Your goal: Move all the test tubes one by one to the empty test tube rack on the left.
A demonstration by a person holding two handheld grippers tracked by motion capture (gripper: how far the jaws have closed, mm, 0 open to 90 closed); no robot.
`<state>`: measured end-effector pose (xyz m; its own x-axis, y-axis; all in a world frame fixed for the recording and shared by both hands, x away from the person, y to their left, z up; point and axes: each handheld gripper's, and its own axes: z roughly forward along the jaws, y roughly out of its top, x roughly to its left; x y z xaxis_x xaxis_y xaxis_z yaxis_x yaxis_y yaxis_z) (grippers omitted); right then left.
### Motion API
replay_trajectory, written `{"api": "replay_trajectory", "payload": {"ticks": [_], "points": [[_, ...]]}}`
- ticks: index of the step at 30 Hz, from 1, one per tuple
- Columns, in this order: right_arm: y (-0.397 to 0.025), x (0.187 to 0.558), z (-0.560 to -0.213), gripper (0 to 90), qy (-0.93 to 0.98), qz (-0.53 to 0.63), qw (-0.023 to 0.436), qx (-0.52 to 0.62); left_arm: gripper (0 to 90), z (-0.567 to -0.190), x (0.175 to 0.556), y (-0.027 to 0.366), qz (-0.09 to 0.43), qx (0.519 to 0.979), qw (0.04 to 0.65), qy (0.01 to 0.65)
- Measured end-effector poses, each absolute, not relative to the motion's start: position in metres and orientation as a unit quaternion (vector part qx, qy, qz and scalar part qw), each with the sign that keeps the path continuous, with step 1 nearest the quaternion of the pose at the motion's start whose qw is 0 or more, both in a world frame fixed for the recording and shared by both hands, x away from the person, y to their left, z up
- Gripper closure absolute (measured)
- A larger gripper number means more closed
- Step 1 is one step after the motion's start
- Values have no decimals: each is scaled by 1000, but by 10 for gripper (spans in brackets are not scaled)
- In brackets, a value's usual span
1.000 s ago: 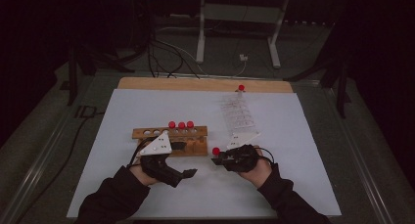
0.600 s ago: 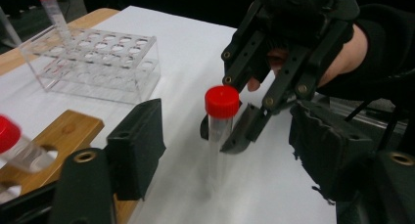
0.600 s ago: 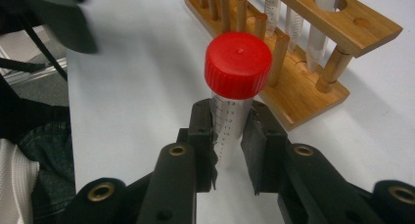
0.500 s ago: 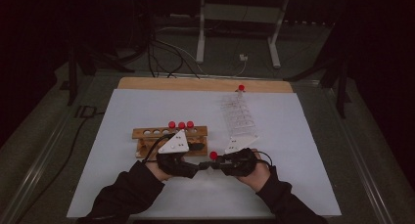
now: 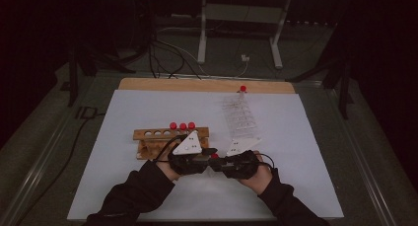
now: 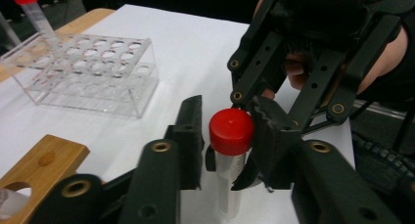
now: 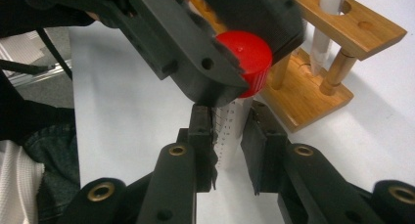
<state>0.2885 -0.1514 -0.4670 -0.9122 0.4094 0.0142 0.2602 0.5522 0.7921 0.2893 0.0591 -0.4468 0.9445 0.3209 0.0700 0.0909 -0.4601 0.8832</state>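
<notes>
1. White sheeting covers the table [image 5: 305, 186] under a dark room; your two grippers meet near its front edge, just before the wooden rack [image 5: 162, 137].
2. Tube [image 7: 234, 123] — clear, graduated, upright; your right gripper [image 7: 229, 136] is clamped on its body below the cap.
3. Red cap [image 6: 231, 131] — it sits between the jaws of your left gripper [image 6: 226, 136], which bracket it from either side; whether they already pinch it cannot be told.
4. Axis — the tube's long axis runs vertical, so the cap lies directly above the right grip and level with the left jaws; any twist turns about that line.
5. Clear rack [image 5: 240, 118] stands well apart, one capped tube at its far end.
</notes>
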Motion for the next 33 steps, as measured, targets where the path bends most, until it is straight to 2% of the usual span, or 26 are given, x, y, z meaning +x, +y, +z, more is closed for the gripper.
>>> {"api": "replay_trajectory", "payload": {"ticks": [13,33], "points": [[-151,287,-465,729,871,442,91,191,720,-440,289,62,113,850,501,116],[-168,286,-454,352,852,459,121,221,721,-421,288,90,138,843,501,137]]}}
